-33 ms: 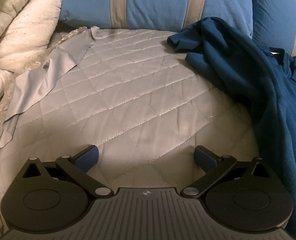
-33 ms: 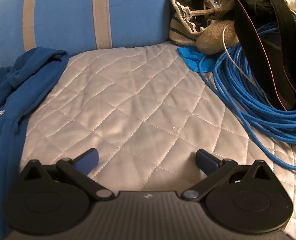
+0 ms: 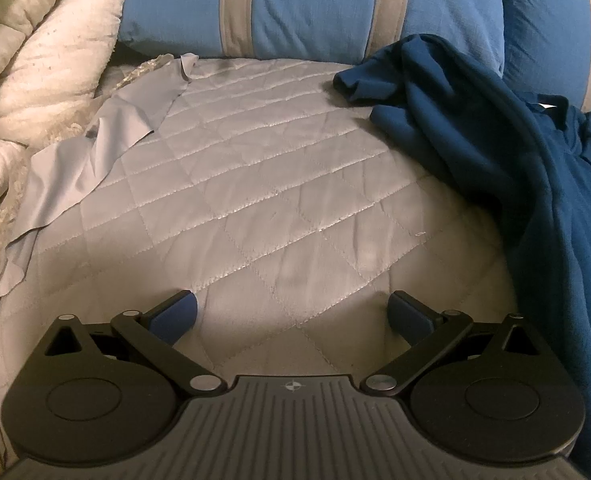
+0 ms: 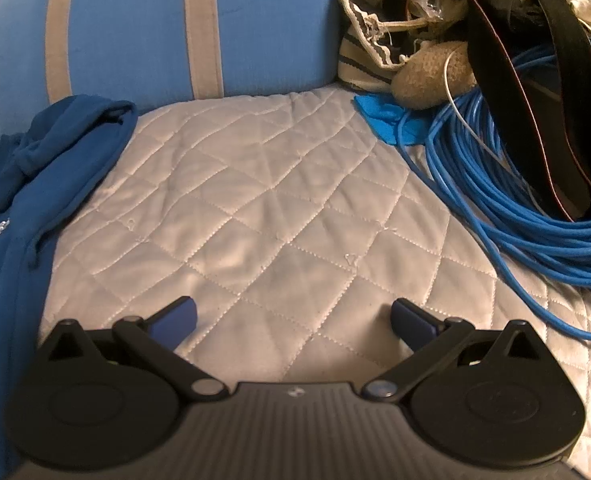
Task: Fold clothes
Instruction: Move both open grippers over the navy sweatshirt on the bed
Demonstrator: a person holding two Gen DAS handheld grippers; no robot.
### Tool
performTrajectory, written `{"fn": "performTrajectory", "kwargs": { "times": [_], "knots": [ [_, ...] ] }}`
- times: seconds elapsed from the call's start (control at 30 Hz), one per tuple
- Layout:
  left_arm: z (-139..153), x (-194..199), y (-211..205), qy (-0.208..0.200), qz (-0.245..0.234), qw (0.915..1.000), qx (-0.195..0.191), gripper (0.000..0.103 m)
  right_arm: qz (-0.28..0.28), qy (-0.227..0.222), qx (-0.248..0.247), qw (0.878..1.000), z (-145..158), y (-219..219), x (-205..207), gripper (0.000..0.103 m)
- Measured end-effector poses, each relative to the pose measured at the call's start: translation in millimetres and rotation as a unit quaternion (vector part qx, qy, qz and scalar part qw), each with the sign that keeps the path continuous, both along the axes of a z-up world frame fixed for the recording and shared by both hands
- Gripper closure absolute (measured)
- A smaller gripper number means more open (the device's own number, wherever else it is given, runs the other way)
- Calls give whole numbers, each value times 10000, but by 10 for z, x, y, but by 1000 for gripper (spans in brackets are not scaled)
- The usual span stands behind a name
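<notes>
Left wrist view: both grippers, left gripper (image 3: 293, 314) and right gripper (image 4: 293, 316), hold jaws apart, empty. Blue garment (image 3: 543, 184) lies rumpled between them on the bed (image 3: 279, 184); grip a hem edge, single layer.

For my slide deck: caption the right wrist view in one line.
Open right gripper hovers over quilted bedspread, dark blue hoodie at left, coiled blue cable at right.

Warm, dim indoor light; the quilt (image 4: 279, 208) looks brighter in the right view than in the left. Each tool (image 3: 293, 316) casts a soft shadow beneath. Fisheye bending curves the edges, and corners vignette dark.
</notes>
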State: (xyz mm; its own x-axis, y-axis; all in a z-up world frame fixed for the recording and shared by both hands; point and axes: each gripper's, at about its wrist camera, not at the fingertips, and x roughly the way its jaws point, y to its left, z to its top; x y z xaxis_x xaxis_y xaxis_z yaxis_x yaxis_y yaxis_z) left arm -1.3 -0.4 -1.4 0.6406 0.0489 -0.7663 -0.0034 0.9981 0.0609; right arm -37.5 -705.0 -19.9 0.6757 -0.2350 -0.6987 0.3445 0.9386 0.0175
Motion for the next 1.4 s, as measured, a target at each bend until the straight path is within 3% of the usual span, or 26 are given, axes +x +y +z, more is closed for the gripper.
{"fn": "performTrajectory", "kwargs": {
  "times": [0.2,0.6,0.97,1.4],
  "knots": [
    [-50,-75,-36,-40,22,10000,-9,0,-9,59,14,10000,17,10,-24,1],
    [199,-75,53,156,56,9999,-24,0,156,227,-57,9996,125,26,-152,1],
    [788,-283,197,-505,-102,9985,-162,0,572,-62,-496,9971,621,105,-480,1],
    [1452,-672,27,-1310,-929,9864,-348,0,1231,-726,-126,9897,1272,270,-1072,1]
  ]
}}
